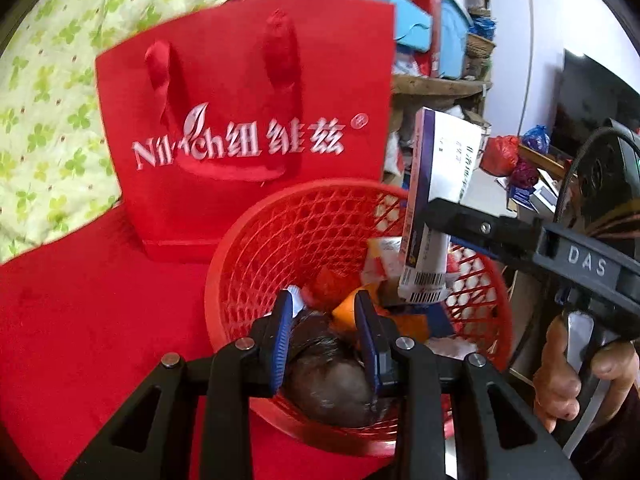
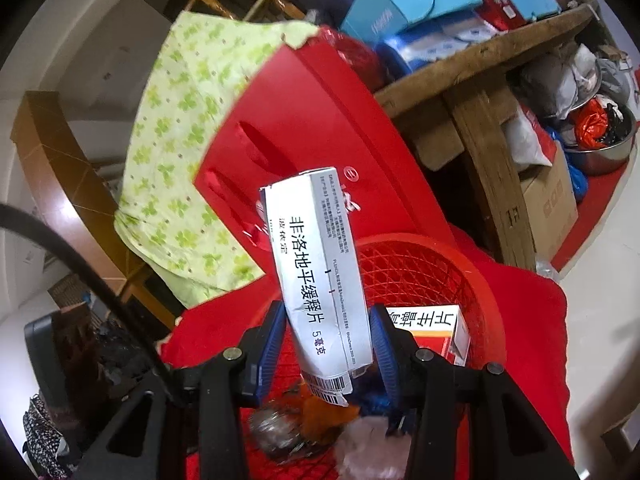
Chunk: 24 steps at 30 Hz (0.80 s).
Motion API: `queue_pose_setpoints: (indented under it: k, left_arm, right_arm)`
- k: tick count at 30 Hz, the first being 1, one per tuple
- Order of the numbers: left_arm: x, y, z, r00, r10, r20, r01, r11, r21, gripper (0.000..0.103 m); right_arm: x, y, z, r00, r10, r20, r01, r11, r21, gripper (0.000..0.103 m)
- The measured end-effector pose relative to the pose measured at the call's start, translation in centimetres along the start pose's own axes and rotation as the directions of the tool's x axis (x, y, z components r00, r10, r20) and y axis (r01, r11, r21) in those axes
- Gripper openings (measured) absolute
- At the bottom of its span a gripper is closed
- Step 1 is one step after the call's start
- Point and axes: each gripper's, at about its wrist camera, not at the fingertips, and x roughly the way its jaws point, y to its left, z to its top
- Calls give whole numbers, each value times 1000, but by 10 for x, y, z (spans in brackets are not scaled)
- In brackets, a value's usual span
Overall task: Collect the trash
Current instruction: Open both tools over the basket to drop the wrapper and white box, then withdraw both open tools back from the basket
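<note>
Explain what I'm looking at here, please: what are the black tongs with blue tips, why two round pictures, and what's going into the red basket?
There is no robot. A person holds a two-finger gripper in each hand, and each gripper carries a fisheye camera looking along its fingers, hence two round pictures.

The left wrist view shows the left gripper over the red basket, its pads around a dark grey clump; whether they squeeze it I cannot tell. To the side you see the right gripper and the person's hand.

The right wrist view shows the right gripper shut on a white medicine box, held above the basket.

The basket already holds scraps and another box. Behind it stands a red bag, all on red cloth.
</note>
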Motion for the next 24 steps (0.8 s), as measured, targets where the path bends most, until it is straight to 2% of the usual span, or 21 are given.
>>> queue_pose_setpoints:
  k: [4, 8, 12, 20, 24]
  left_arm:
    - [-2, 7, -7, 1000, 26, -12, -27, 1000, -10, 36]
    - [-18, 11, -17, 997, 74, 8, -74, 997, -22, 60]
    - [-37, 15, -29, 994, 105, 16, -104, 994, -42, 76]
    - [-76, 19, -45, 990, 136, 29, -134, 989, -54, 77]
    - [-101, 20, -50, 981, 187, 57, -185, 982, -45, 77]
  right_arm:
    - [8, 1, 0, 1000, -10, -10, 11, 1000, 5, 63]
    - [3, 5, -7, 1000, -2, -6, 2, 1000, 11, 66]
    - [-12, 11, -18, 1000, -9, 0, 9, 1000, 11, 66]
    - [-47, 34, -41, 1000, -12, 1, 12, 1000, -2, 66]
    - [-66, 57, -50, 999, -36, 16, 37, 998, -51, 66]
